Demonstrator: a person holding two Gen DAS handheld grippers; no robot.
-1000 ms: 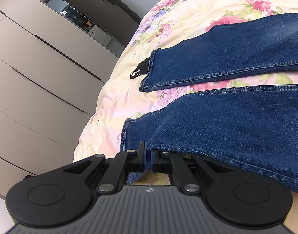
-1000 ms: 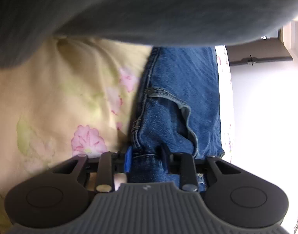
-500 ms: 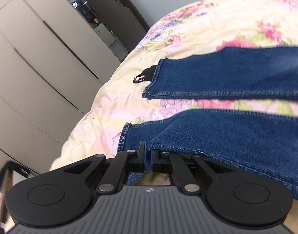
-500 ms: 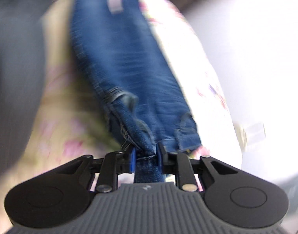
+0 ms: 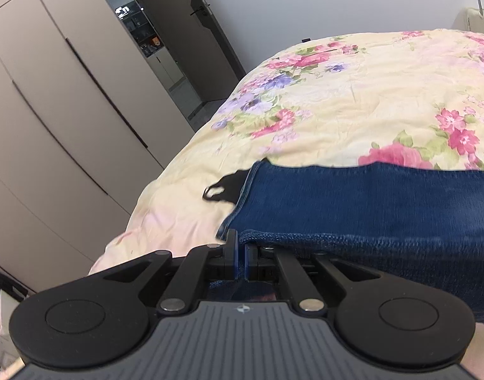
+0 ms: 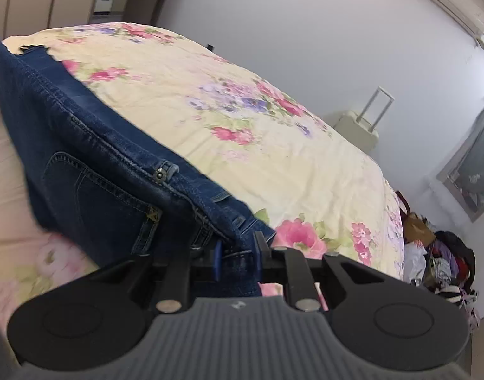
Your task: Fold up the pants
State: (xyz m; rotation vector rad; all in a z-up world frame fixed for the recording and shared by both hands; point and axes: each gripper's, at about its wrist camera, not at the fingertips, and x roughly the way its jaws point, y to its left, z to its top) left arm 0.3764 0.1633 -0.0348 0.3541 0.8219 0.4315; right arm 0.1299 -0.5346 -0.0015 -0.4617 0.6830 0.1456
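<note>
Both tools clamped on the jeans (image 5: 368,209): left tool (image 5: 238,253) at the hem, right tool (image 6: 237,255) on the waistband, far leg dead ahead across the bed (image 5: 352,101).

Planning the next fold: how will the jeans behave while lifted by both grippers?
The jeans are probably floppy: the cloth drapes between grips. Thick seams and layered denim suggest some weight, so the middle may sag. Slipping looks unlikely: the left gripper is shut on a leg hem and the right gripper on the bunched waistband.

Your dark blue jeans (image 6: 93,171) hang stretched above the floral bed (image 6: 273,145), waistband pinched at one end, hem at the other.
</note>
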